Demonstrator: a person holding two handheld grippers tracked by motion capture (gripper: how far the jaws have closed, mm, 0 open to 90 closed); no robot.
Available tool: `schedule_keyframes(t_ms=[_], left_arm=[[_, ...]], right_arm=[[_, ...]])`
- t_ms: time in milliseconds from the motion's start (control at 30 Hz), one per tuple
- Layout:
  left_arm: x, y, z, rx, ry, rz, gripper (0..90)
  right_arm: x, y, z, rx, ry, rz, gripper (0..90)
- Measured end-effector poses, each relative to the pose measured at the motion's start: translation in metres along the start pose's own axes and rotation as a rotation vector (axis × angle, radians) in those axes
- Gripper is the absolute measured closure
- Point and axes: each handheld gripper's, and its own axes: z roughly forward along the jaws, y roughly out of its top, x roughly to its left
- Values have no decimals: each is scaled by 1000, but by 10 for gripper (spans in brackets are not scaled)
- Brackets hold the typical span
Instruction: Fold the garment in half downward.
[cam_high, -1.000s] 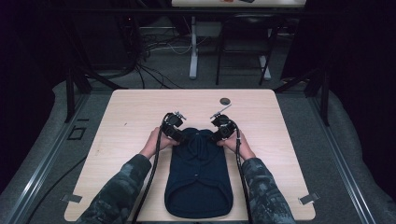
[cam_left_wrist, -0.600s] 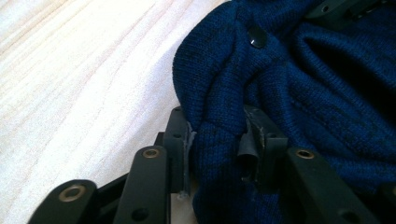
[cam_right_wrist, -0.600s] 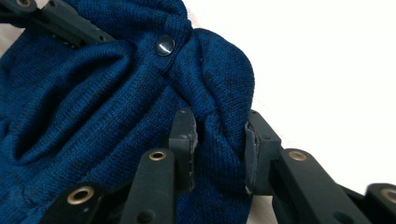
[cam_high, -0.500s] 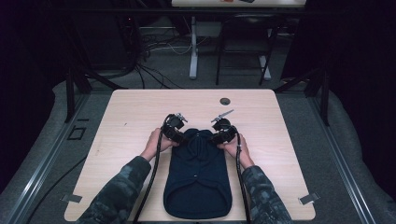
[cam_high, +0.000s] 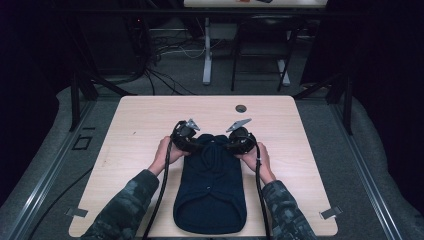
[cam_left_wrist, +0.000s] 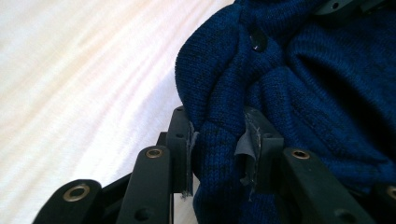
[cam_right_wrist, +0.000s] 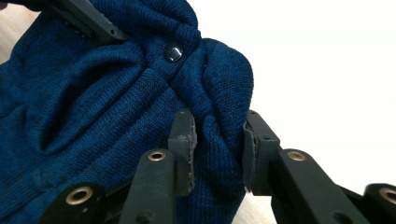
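Since the earlier high views the two grippers have drawn back from the far end of the dark blue knit garment (cam_high: 212, 192) toward the person, bunching its top edge, and the left gripper's jaws have just been closing, with a fold of knit between them. The garment lies lengthwise on the near middle of the table (cam_high: 135, 120), its rounded hem toward the person and its far end gathered up between the two tools. The left gripper (cam_left_wrist: 217, 149) pinches a thick pleat of the fabric at the garment's left top corner; the right gripper (cam_right_wrist: 217, 149) clamps a like pleat at the right top corner, just below a small dark button (cam_right_wrist: 173, 52). The step in hand looks like the first fold: both corners are taken and lifted, ready to be carried over the body of the garment toward the hem. That calls for both hands to travel together and level, so the edge lands straight. A small round dark disc (cam_high: 241, 108) sits at the far table edge, well apart, and nothing else stands in the way.
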Motion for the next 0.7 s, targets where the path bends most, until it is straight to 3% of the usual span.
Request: schedule_keyframes(t_ms=[267,367,400,467,633,700], left_arm=[[-12,6,-25,-61,44,62,679],[-16,7,-30,-78,68,87,683],[-20,8,-35,-104,85,103,684],[-24,9,-39,-119,102,124,688],[-32,11,-45,-137,143,181,693],[-33,11,-46,-141,147,187,693]], right_arm=[[13,10,-26,-27,-48,-71,679],[13,11,-31,-39,-29,-60,674],[10,10,-38,-56,0,-24,656],[9,9,-42,-64,17,-5,652],[11,10,-50,-62,12,1,645],[12,11,-51,-65,8,0,649]])
